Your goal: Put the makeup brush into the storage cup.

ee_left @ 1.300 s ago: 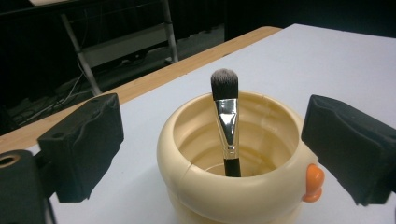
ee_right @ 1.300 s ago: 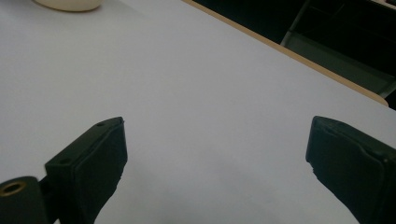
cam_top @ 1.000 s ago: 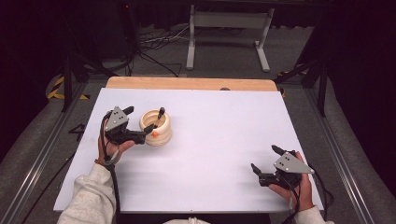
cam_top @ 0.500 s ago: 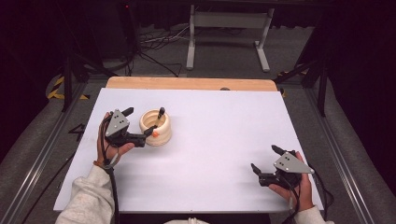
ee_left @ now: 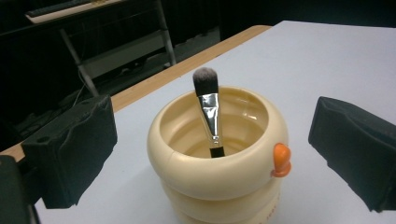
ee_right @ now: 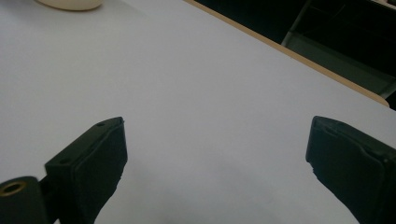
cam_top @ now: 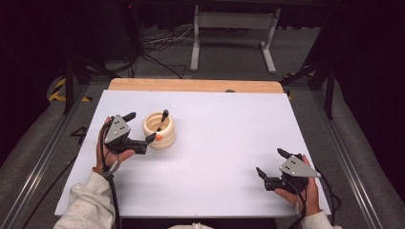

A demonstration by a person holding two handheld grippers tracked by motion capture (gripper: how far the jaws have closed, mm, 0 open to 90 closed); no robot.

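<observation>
Cup (cam_top: 159, 131) unmoved on the table (cam_top: 215, 157) over the last second, brush (cam_top: 163, 119) standing in it just as before. Left gripper (cam_top: 141, 126) drawn back a little from the cup toward the person, jaws wide apart, the near one just beside the cup wall, no contact to be made out. Seen from the left gripper view, cup (ee_left: 217, 172) framed between the two black pads with clear air on either side. Probably means no grip yet: either backing off to line up again or a pause before closing on the cup. Right gripper (cam_top: 270, 161) well apart from the cup, on the person's right and nearer the person, jaws spread, nothing between them, resting low over bare table.

Cream, glossy, likely plastic or glazed; round, with bulging stacked rings and a wide open mouth. Small orange nub (ee_left: 280, 160) on the outer rim. Brush leaning against the inner wall: dark soft bristles on top, shiny metal ferrule, dark handle down inside. Smooth and curved, so liable to slip between flat pads.
</observation>
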